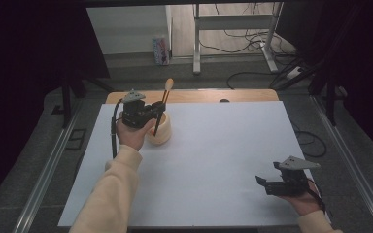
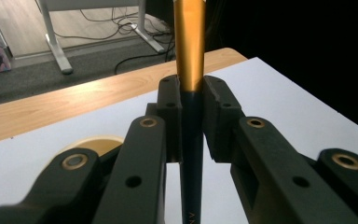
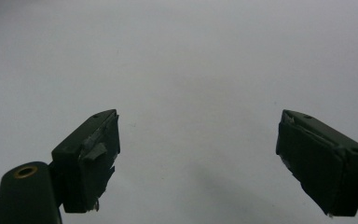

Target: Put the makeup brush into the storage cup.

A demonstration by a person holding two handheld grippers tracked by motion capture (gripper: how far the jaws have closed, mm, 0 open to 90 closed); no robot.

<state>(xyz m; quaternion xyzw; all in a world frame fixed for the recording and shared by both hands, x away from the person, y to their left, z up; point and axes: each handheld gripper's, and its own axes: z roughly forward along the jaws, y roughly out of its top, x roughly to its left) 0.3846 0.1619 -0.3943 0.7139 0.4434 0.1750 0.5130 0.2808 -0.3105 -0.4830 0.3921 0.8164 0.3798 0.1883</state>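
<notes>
My left gripper (image 1: pixel 158 111) (image 2: pixel 191 91) is shut on a slim stick (image 1: pixel 164 99) (image 2: pixel 189 42) with an orange upper shaft, a dark lower shaft and a pale rounded top end. The stick leans slightly, and its lower end reaches into a cream bowl (image 1: pixel 163 134) (image 2: pixel 94 144) on the white board (image 1: pixel 213 145). A hand holds that gripper just left of the bowl. At the board's near right, my right gripper (image 1: pixel 261 181) (image 3: pixel 198 154) lies low over the bare white surface, its jaws wide open with nothing between them.
A wooden table edge (image 1: pixel 199 95) (image 2: pixel 60 105) runs along the back of the board. Beyond it are desk legs (image 1: pixel 196 43), loose cables (image 1: pixel 252 39) on the floor and a colourful box (image 1: pixel 161 50). Metal rails (image 1: pixel 46 170) flank the table.
</notes>
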